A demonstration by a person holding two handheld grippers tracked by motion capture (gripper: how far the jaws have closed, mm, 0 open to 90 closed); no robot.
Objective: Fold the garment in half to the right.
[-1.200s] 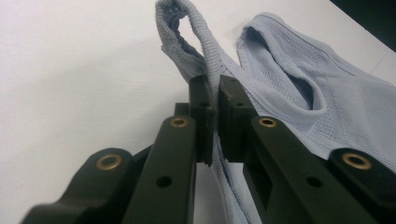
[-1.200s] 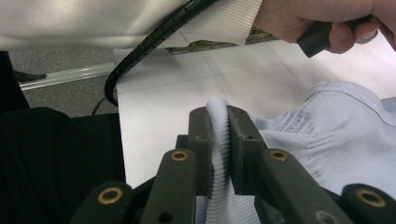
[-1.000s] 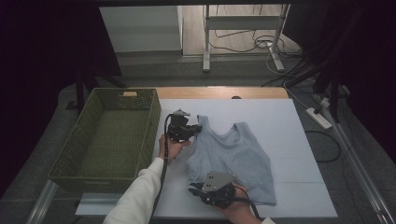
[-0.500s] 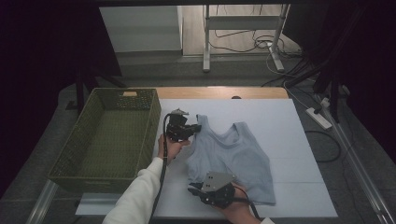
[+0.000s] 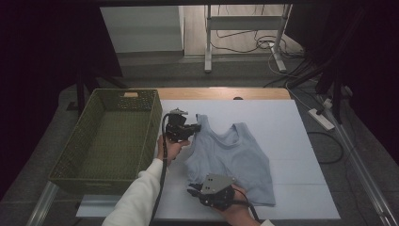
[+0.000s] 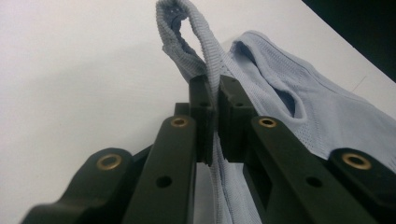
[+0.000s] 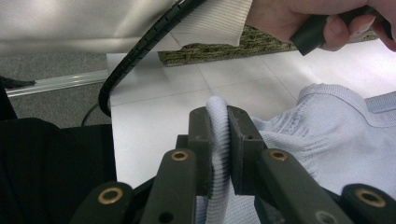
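Starting at the left edge of the high view, we find a deep rectangular wicker basket [image 5: 106, 136], olive green and coarsely woven, with a cut-out handle in its far wall; it stands on the counter [image 5: 291, 141], whose top is a smooth, matte white board scored by faint seams. Just to the right of the basket's wall we see the left gripper [image 5: 181, 127], a black blocky tool held in a hand with a white ribbed sleeve, its spiral-wrapped cable trailing down along the forearm. In the left gripper view its jaws are clamped together on a shoulder strap of the pale blue tank top [image 6: 299, 107], and the strap's ribbed binding loops up beyond the jaw tips. The tank top [image 5: 235, 160] lies mostly flat near the middle of the counter, a fine knit with a scooped neck and rounded armholes, its left side rumpled. Further right and nearer the person, the right gripper [image 5: 197, 192] carries a grey three-cornered plate on top. In the right gripper view its jaws pinch a thick ribbed fold at the garment's lower left corner, where the cloth is bunched into a rounded ridge between the pads.
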